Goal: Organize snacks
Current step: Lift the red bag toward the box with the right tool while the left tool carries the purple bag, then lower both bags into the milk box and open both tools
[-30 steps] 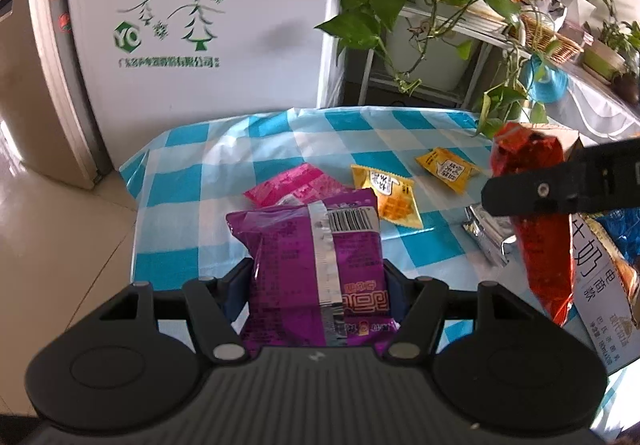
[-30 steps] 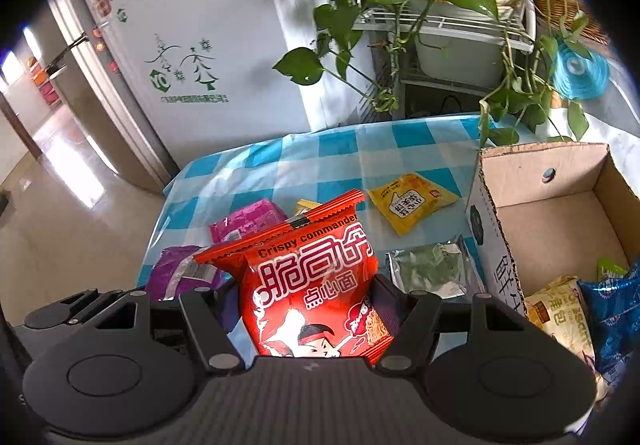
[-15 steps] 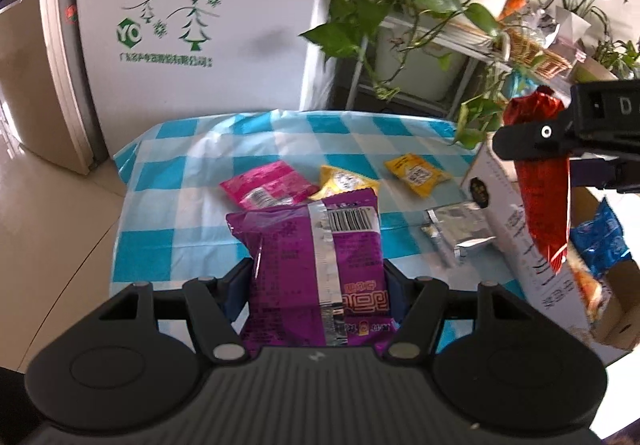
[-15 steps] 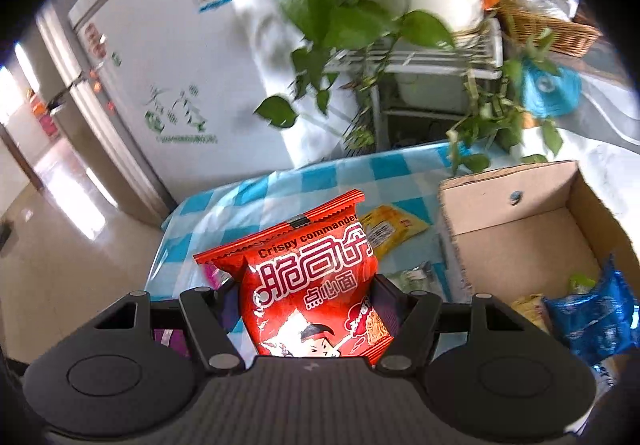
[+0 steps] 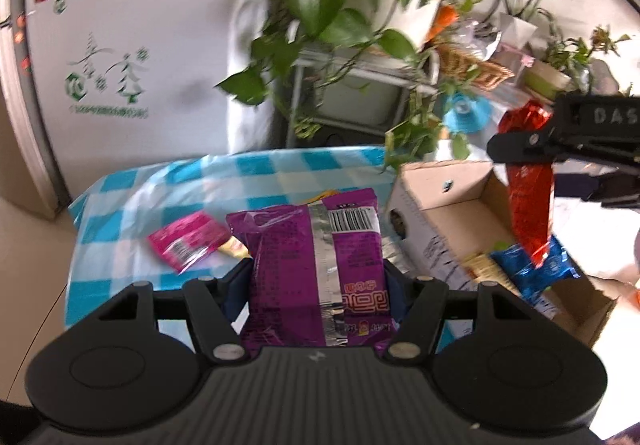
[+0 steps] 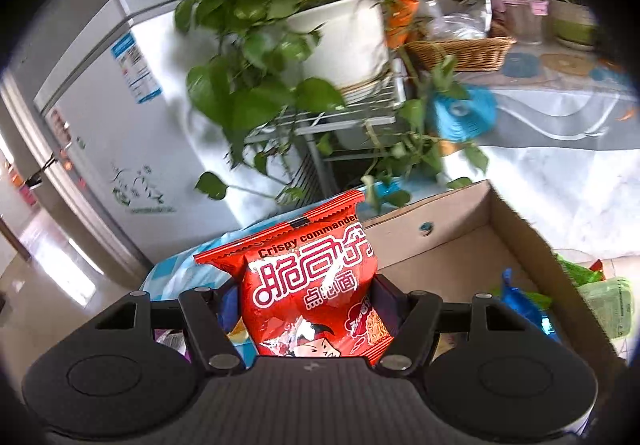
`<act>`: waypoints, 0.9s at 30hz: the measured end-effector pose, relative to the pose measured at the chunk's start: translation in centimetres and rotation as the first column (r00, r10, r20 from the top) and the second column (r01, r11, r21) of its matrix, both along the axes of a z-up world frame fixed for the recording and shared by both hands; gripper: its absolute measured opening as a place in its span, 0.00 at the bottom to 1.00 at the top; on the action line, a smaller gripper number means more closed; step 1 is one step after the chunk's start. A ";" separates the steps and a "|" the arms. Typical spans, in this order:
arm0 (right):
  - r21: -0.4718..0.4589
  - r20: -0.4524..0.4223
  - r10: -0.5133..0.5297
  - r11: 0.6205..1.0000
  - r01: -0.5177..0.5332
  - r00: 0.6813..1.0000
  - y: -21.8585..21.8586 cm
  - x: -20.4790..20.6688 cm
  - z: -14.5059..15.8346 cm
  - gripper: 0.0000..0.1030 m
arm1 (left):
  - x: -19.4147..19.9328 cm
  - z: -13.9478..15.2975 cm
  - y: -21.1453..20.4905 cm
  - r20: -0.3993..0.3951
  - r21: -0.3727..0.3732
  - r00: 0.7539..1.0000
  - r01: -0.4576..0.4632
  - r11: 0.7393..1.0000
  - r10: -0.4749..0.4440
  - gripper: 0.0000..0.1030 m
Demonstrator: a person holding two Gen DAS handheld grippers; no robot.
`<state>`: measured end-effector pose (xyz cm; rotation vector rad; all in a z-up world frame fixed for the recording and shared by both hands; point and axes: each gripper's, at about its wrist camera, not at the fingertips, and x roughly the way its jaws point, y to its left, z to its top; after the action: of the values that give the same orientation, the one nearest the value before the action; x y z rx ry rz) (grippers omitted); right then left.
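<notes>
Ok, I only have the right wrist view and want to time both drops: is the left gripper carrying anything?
Observer: Yes, the left gripper is shut on a purple snack packet, barcode side facing its camera.
Operator: Is my red packet over the box?
Observer: In the left wrist view the red packet appears to hang over the open cardboard box, its lower tip above a blue packet inside.
Operator: Anything lying on the table?
Observer: A pink packet lies on the checked tablecloth, to the left of the purple one in that view, with a yellow packet peeking out beside it.
</notes>
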<state>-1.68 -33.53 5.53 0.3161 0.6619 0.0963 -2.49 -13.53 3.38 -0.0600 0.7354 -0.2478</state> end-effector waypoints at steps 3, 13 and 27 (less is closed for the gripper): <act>0.008 -0.004 -0.030 1.000 0.030 1.000 -1.4 -0.2 -0.1 0.69 | 0.2 0.6 -1.4 0.012 -0.007 1.000 0.024 1.000 -0.023 0.63; 0.031 0.022 -0.093 0.995 0.092 0.995 -4.8 -1.0 0.4 0.69 | 0.8 1.8 -5.0 0.033 -0.022 0.997 0.077 0.997 -0.076 0.63; 0.120 0.000 -0.209 0.971 0.207 0.978 -9.9 -0.6 -0.4 0.69 | 3.3 2.3 -10.4 0.016 -0.063 0.991 0.134 0.989 -0.134 0.63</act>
<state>-2.30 -43.42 5.12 0.4987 0.6082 -0.0629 0.78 -23.90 5.70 -0.0695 0.7203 -0.3998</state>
